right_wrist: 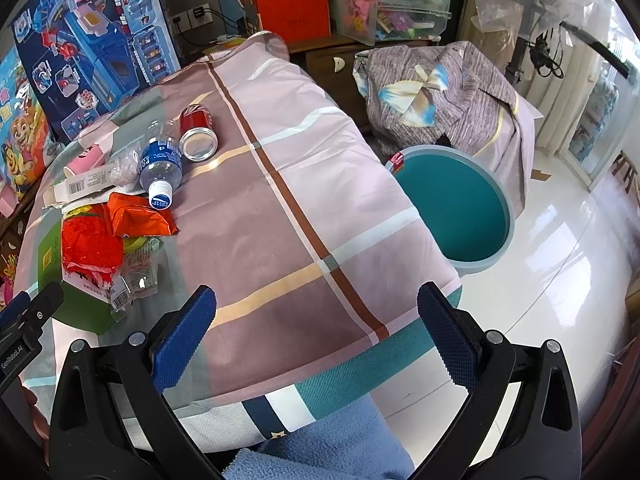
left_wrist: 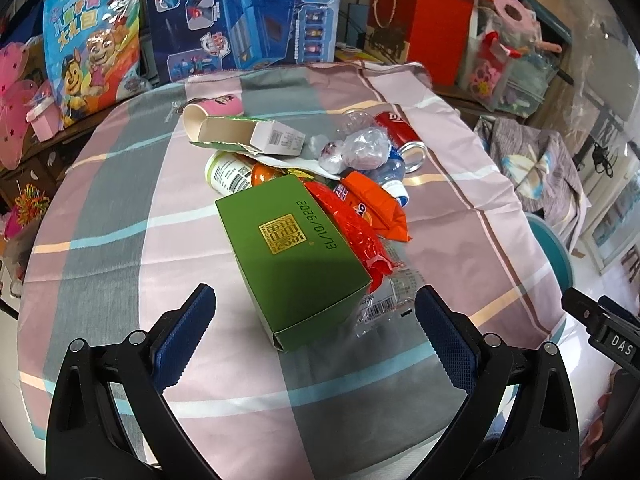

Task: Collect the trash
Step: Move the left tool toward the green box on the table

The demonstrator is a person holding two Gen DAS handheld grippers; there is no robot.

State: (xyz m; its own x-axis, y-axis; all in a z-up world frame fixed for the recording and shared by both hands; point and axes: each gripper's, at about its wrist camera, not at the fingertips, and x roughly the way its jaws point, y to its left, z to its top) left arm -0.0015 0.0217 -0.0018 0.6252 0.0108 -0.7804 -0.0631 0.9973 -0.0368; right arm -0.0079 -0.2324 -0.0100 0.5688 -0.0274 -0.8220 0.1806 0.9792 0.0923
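Left gripper wide open, holding nothing, blue pads far apart. Right in front of it, between the two pads and a bit ahead: a green box with a gold stamp and a printed date on top, lying flat on the checked cloth. Just past the box and to its right: red and orange snack wrappers, shiny and crumpled, one leaning on the box. Under them, near the right pad: a clear wrapper with a barcode. Farther ahead: a white and green bottle on its side, a torn white carton lying open, a pink paper cup tipped over, a scrunched clear bag, a squashed water bottle with a blue label and white cap, and a red can on its side with its silver end showing. All of it heaped together, touching.

Right gripper also wide open, holding nothing. Trash heap off to its left and ahead. Only bare cloth between its pads. Ahead and to the right, down on the white floor beside the table edge: a round teal bin. Inside looks plain teal; bottom partly hidden by the cloth, so hard to tell about the rest. A small red and white scrap at the bin's near rim.
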